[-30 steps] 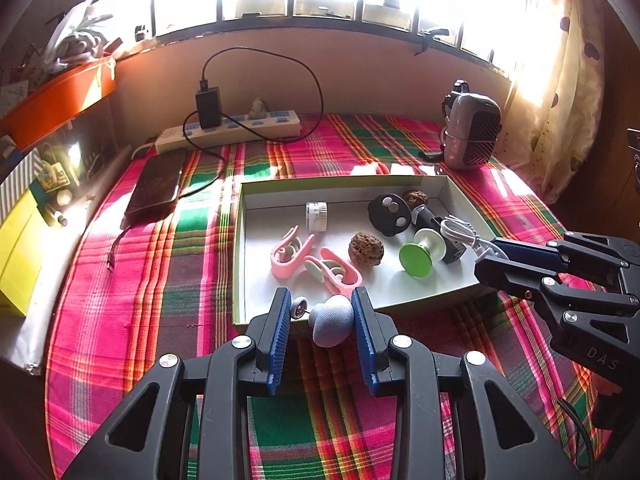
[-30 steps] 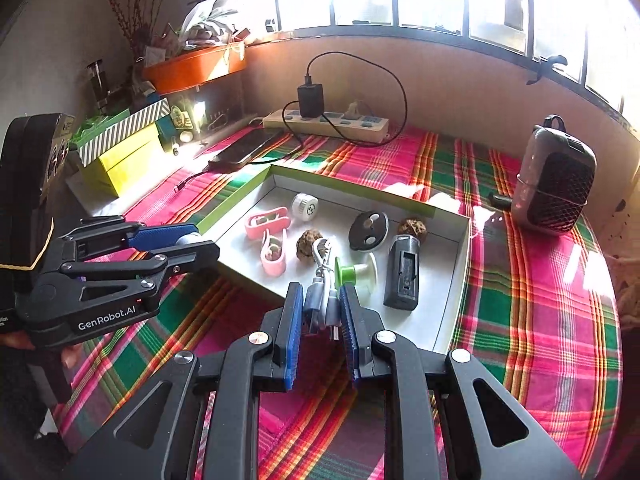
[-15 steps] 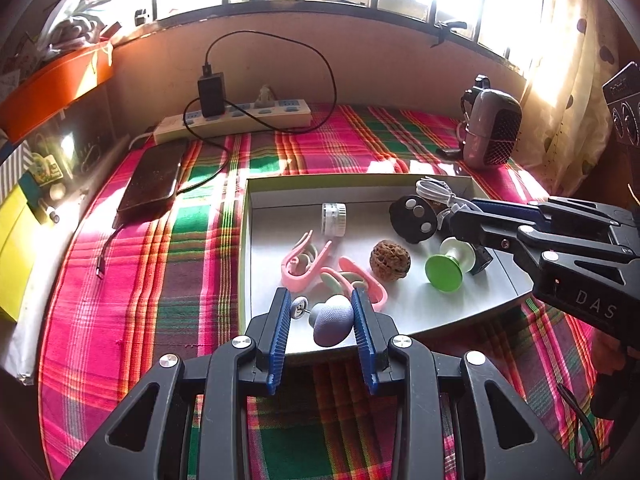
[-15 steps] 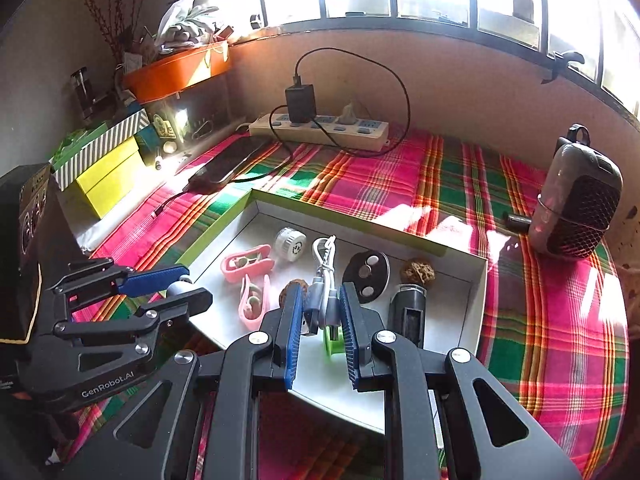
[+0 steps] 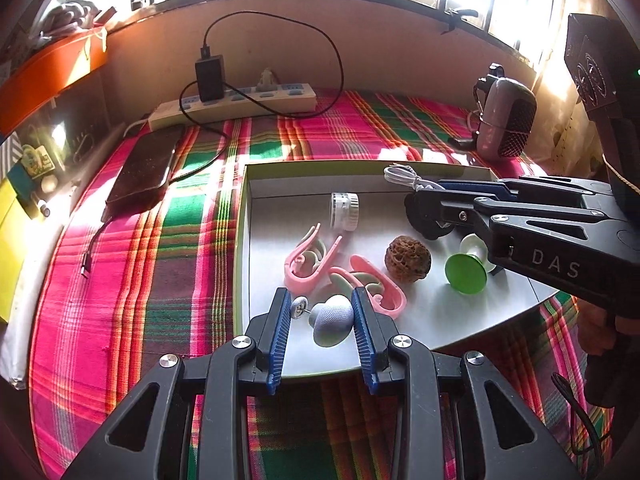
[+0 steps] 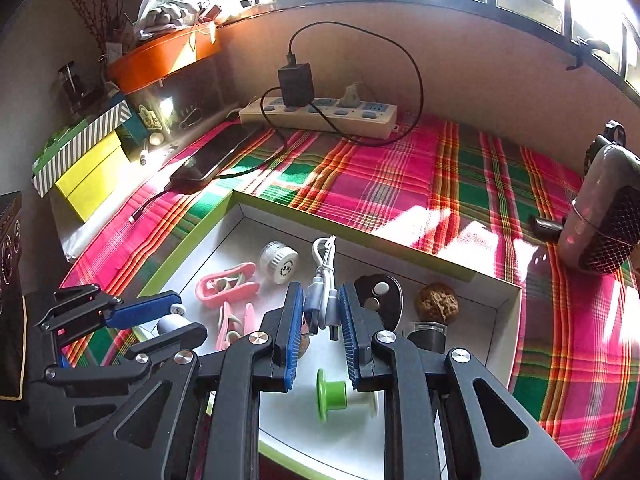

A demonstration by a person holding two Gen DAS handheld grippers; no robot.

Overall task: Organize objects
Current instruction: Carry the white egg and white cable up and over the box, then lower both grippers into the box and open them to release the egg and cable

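A shallow white box with a green rim (image 5: 240, 236) lies on the plaid cloth; it also shows in the right wrist view (image 6: 360, 226). My left gripper (image 5: 320, 312) is shut on a pale grey mushroom-shaped knob (image 5: 334, 318) with a small pin, held over the box's near left part. My right gripper (image 6: 320, 312) is shut on a coiled white USB cable (image 6: 322, 280) above the box's middle. Inside lie two pink clips (image 5: 310, 258), a walnut (image 5: 408, 258), a green spool (image 5: 466, 274), a white dial (image 5: 344, 212) and a black disc (image 6: 380, 296).
A power strip (image 5: 236, 104) with a black charger and looping cord runs along the back wall. A dark phone (image 5: 142, 172) lies left of the box. A small grey fan (image 5: 506, 120) stands at the back right. Yellow and striped boxes (image 6: 88, 160) sit at the left.
Both grippers have moved forward over the box with their loads. The left carried the knob from outside the near rim to above the box floor; the right carried the cable toward the middle.
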